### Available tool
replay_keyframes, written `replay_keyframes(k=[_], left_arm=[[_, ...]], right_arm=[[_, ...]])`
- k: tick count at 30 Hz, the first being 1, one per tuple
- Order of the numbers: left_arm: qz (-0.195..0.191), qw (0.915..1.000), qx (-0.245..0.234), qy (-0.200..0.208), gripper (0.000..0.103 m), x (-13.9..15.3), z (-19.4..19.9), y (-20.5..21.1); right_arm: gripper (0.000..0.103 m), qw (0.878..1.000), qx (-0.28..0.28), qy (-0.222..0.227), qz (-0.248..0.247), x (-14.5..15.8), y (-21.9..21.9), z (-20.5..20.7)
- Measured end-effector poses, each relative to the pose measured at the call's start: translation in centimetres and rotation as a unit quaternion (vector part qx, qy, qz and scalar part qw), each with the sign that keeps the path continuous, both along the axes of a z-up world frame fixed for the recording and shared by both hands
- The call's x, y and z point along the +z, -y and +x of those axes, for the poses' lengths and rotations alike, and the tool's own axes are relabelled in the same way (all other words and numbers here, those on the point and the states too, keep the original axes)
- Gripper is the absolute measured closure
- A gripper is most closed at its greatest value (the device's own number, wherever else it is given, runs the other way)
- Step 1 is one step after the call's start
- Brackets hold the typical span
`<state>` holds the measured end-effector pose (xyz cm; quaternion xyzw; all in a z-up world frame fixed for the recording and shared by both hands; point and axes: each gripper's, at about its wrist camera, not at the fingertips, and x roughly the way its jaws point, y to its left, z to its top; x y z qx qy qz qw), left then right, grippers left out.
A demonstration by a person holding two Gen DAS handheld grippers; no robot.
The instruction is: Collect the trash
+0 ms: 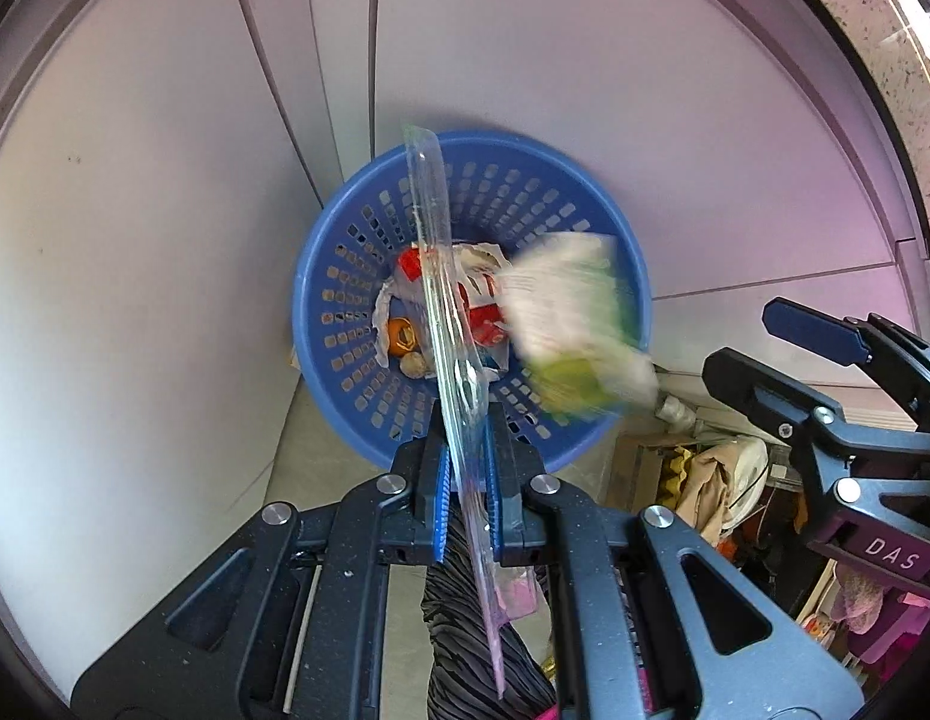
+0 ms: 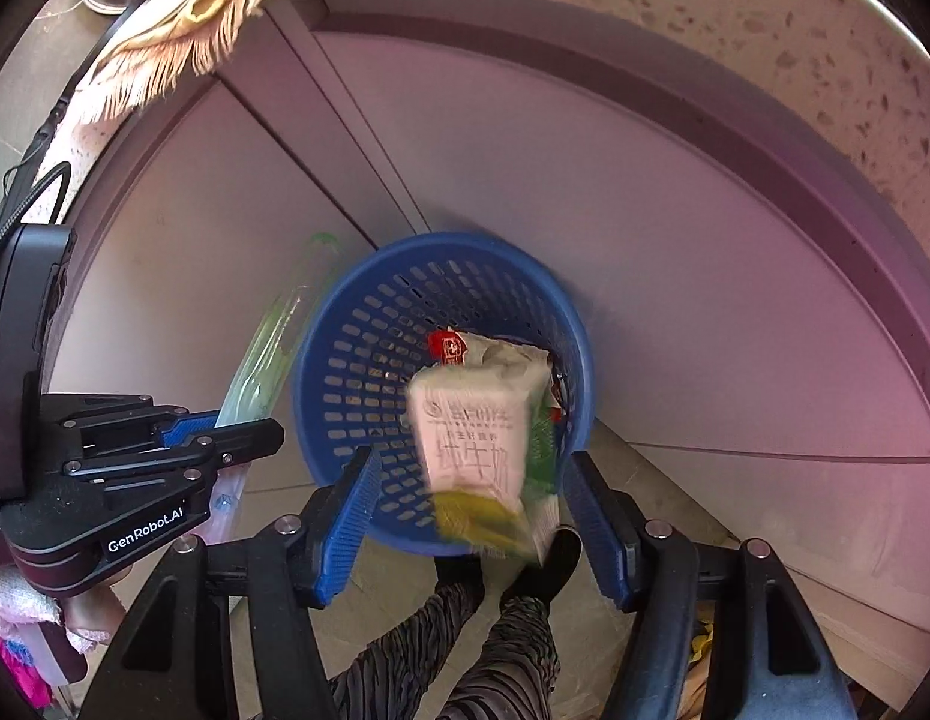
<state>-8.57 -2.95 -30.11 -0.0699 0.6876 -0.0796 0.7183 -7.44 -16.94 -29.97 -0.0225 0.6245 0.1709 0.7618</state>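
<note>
A blue perforated basket (image 1: pixel 321 276) stands on the floor against white cabinet doors, with a red wrapper (image 1: pixel 486 321) and an orange peel (image 1: pixel 401 336) inside. My left gripper (image 1: pixel 465 420) is shut on a clear plastic bag (image 1: pixel 432 252) that stands on edge above the basket. A white and green milk carton (image 2: pixel 474 432) is blurred over the basket (image 2: pixel 357 360) mouth, touching neither blue pad. My right gripper (image 2: pixel 471 468) is open, its fingers spread wide either side of the carton. The left gripper (image 2: pixel 243 427) with the clear bag (image 2: pixel 273 336) shows at the left of the right wrist view.
White cabinet doors (image 1: pixel 165 240) rise behind the basket under a speckled countertop (image 2: pixel 765 30). A person's patterned trouser legs and dark shoes (image 2: pixel 507 600) stand just before the basket. Cloths and clutter (image 1: pixel 723 480) fill the floor at right. A fringed towel (image 2: pixel 183 30) hangs top left.
</note>
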Motion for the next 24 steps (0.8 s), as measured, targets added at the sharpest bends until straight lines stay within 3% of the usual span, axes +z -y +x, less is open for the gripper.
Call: replay_keyframes(k=[4, 13, 24], left_arm=[[0.005, 1.0000, 0.001, 0.008, 0.078, 0.5, -0.1, -0.4], [0.007, 0.9998, 0.004, 0.020, 0.077, 1.7, -0.1, -1.1], [0.017, 0.9985, 0.006, 0.051, 0.077, 5.5, -0.2, -1.7]], right_arm=[[0.036, 1.000, -0.004, 0.003, 0.000, 0.5, 0.1, 0.2], [0.034, 1.000, -0.007, 0.007, 0.004, 1.9, 0.4, 0.2], [0.031, 1.000, -0.002, 0.016, 0.017, 4.5, 0.0, 0.0]])
